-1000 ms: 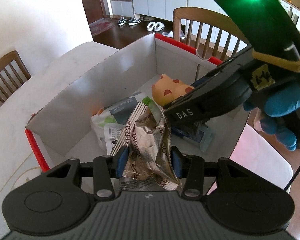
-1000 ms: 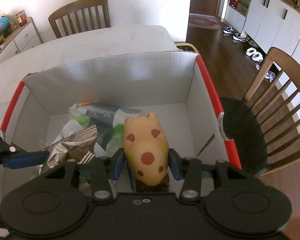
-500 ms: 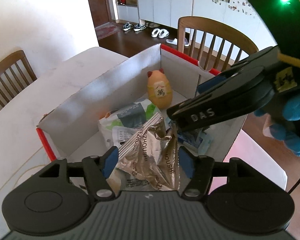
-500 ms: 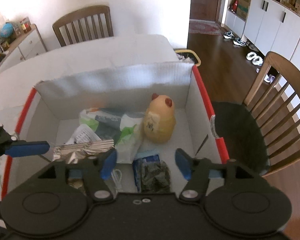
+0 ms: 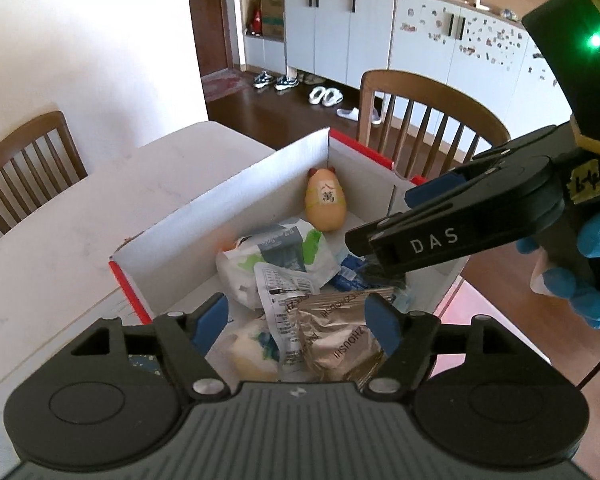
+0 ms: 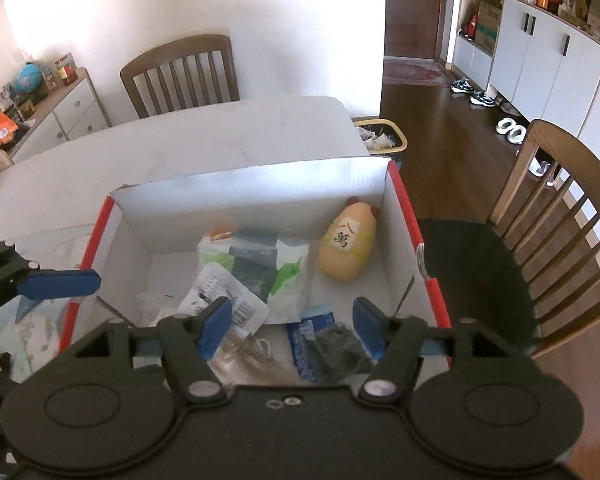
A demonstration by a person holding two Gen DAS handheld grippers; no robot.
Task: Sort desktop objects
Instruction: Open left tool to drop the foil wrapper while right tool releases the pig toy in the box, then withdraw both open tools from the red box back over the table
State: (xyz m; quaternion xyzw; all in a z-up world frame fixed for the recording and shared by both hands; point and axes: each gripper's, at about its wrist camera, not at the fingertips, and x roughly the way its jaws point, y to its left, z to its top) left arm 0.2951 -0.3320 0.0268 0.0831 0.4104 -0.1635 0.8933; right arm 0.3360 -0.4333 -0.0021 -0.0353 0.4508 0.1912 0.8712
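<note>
Both claws sit over the red-edged cardboard box (image 6: pixel 404 216) with nothing in them: the left gripper (image 5: pixel 296 322) is spreading its jaws above the gold foil snack bag (image 5: pixel 340 332), clear of it, and the right gripper (image 6: pixel 292 326) is opening too, over a dark blue packet (image 6: pixel 324 348). The yellow pig toy (image 6: pixel 346 246) lies in the box's far right corner, long axis running toward that corner, red ears at the far end, label up. It looks light and squishy, so I'd pinch it across the belly. The foil bag is crinkly and probably slippery; grab a sealed edge.
</note>
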